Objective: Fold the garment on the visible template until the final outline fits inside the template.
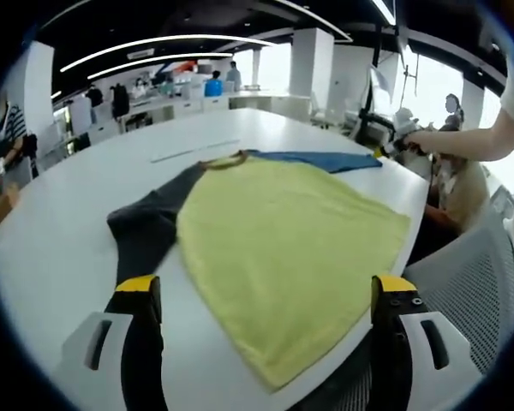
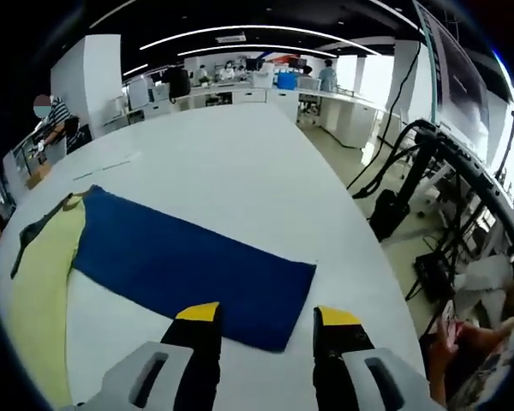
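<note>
Left claw (image 1: 261, 295) is hanging spread wide over the near hem of the shirt (image 1: 283, 248), its yellow-tipped jaws standing well apart and gripping nothing. In the left gripper view the shirt is lying flat on the white table (image 1: 60, 231), yellow body toward the camera, a dark sleeve (image 1: 146, 227) reaching out to one side and a blue sleeve (image 1: 325, 159) showing past the far edge. Spreading it flat like this is probably meant to make the first fold clean. A person's arm (image 1: 463, 141) is reaching in at the table's far corner. I cannot make out a template outline for certain.

Right claw (image 2: 264, 330) is also standing parted and empty, its jaws straddling the end of the blue sleeve (image 2: 188, 261) in the right gripper view, just short of its edge. That sleeve is lying stretched straight out from the yellow body (image 2: 38, 295), so the claw appears to be lining up to pinch the cuff and carry it inward. Folding looks not yet begun.
</note>
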Motion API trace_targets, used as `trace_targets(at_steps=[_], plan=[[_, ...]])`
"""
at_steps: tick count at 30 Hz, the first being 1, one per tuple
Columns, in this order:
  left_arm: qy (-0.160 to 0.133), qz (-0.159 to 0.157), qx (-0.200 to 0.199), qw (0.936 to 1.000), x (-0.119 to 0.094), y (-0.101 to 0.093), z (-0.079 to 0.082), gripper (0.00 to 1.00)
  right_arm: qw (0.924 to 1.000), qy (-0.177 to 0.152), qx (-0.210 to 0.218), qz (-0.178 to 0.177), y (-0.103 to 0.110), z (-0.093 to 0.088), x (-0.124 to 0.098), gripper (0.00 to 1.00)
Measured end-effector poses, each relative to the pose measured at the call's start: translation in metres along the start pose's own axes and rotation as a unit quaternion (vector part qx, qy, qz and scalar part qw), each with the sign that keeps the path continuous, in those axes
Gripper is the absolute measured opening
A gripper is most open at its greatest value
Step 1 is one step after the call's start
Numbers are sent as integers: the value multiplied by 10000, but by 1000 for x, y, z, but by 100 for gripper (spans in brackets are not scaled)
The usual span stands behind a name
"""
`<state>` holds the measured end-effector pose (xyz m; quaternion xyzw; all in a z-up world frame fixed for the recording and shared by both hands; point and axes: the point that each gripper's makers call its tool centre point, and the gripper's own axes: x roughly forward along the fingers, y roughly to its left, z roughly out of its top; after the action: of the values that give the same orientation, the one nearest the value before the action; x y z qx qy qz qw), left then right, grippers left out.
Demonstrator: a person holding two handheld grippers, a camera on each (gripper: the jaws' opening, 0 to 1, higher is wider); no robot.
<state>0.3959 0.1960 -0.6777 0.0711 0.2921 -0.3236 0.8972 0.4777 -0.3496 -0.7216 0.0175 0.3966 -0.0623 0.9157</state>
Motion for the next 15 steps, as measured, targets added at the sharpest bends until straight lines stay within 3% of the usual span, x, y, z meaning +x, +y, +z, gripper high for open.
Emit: trace_targets(at_steps=[15], plan=[[0,71,-13,10000,-4,1,-2,97,9992,49,281,-292,-5,-15,1,21]])
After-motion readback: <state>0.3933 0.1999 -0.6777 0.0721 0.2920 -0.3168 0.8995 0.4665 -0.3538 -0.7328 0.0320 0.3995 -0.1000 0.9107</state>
